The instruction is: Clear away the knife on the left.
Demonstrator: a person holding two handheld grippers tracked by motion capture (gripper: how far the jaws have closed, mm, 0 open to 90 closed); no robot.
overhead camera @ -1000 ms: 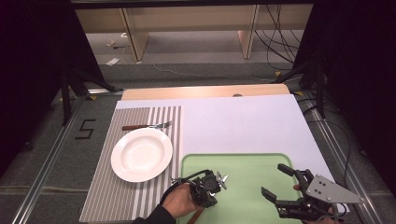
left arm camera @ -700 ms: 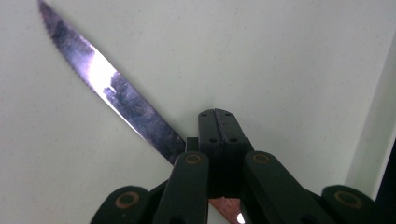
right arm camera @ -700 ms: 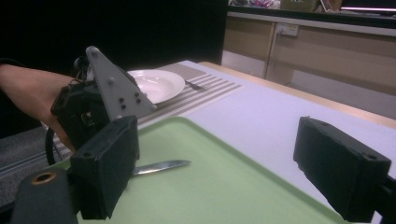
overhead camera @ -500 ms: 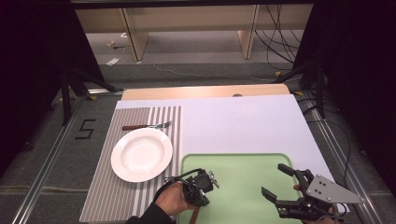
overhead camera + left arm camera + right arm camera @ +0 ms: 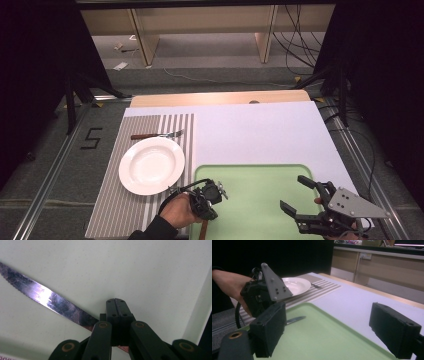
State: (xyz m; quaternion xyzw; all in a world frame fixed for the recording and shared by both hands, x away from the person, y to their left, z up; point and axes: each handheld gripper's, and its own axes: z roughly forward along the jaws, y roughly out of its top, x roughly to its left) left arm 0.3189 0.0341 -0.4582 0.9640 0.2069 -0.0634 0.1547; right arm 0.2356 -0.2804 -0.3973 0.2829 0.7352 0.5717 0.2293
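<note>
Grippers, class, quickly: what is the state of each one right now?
Left gripper: fingers shut on the knife, over the green tray.
Right gripper: fingers wide open, holding nothing.

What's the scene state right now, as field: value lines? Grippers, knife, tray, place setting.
left gripper: jaws shut on the knife, near the blade's base, over the tray's near-left corner
right gripper: jaws open, holding nothing, over the tray's near-right part
knife: serrated blade, brown handle; blade points across the tray
tray: green, on the white table cover, near side
plate: white, nothing on it, on the placemat
fork: brown handle, on the placemat beyond the plate
placemat: striped, left of the tray
</note>
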